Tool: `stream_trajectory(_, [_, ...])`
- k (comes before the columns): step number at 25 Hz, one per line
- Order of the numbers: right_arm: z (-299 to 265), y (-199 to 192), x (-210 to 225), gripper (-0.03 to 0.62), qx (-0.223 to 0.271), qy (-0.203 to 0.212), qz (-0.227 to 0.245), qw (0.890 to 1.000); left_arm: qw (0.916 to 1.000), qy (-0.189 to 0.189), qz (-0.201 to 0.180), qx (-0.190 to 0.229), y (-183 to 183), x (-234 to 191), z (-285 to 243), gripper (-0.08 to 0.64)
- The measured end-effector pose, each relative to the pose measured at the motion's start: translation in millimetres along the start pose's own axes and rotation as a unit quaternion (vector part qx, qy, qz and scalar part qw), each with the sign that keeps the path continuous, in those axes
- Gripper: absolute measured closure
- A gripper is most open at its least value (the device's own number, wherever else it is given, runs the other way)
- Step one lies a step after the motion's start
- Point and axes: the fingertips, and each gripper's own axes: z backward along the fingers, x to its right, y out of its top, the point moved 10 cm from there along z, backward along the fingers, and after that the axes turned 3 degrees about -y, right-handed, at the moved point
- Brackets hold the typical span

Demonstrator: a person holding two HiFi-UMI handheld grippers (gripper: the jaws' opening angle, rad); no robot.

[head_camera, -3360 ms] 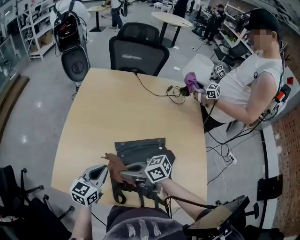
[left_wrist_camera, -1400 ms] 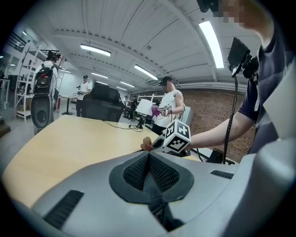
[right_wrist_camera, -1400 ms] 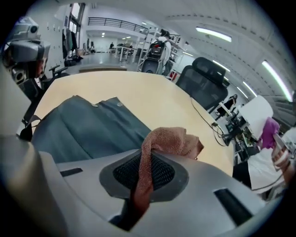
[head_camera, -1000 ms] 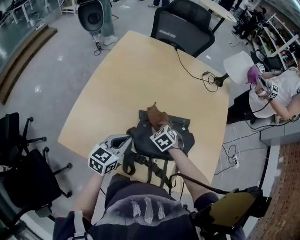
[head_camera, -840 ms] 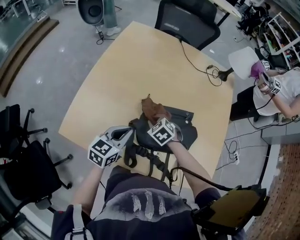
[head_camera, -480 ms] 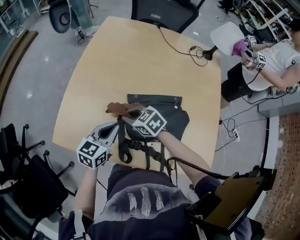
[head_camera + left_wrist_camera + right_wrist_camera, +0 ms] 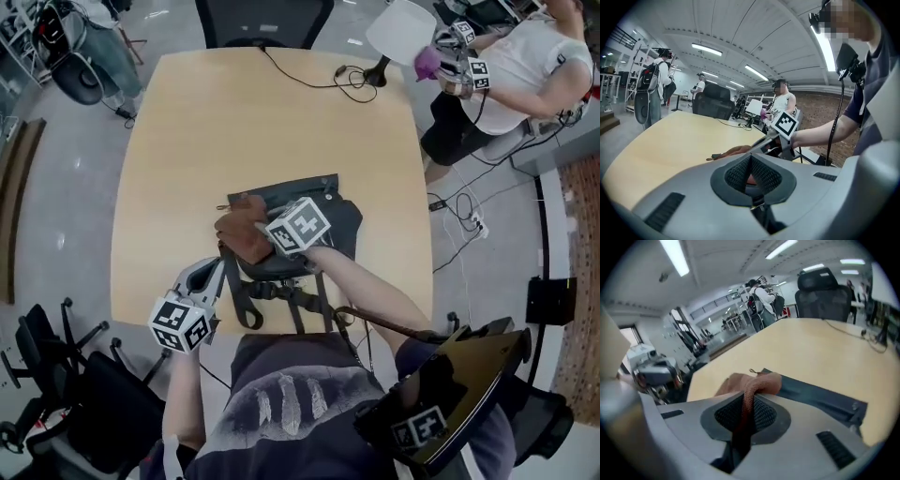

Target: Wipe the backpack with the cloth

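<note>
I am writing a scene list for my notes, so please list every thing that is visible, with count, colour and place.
table: one, light wood, centre.
backpack: one, dark grey, flat on the table's near side.
cloth: one, brown, on the backpack's left part.
cable: one, black, near the table's far edge.
office chair: one, black, beyond the far edge.
other chairs: black, floor at lower left; count unclear.
second person: one, white top, upper right, with a purple cloth.
left gripper: one, grey, fingers together, by the backpack's left edge.
right gripper: one, grey, fingers shut on the cloth.
</note>
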Motion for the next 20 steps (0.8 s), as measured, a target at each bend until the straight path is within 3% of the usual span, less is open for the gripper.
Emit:
stream_trajectory(3, [8.2,-16.3,9.5,0.560,-0.037,-0.086,0.106,0.990,1.0000,-0.003,-0.003,-0.009,-1.4,2.0,-2.3,0.554])
stream_trajectory(7, [26.8,-29.2,30.3,0.560,-0.054,-0.149,0.155,0.975,0.9997,-0.015,-0.009,-0.015,-0.6,6.9,-10.4,0.554])
stream_trajectory(10, [39.7,-40.5,53.8,0.560,-0.064,-0.194,0.162,0.965,0.9991,-0.027,-0.015,-0.028,-1.6,11.2,-16.2,0.554])
stream_trajectory(20, [79.4,-52.8,109.5,0.560,-0.043,-0.263,0.097,0.959,0.9979,-0.048,-0.017,-0.039,4.0,29.5,-33.3,0.554])
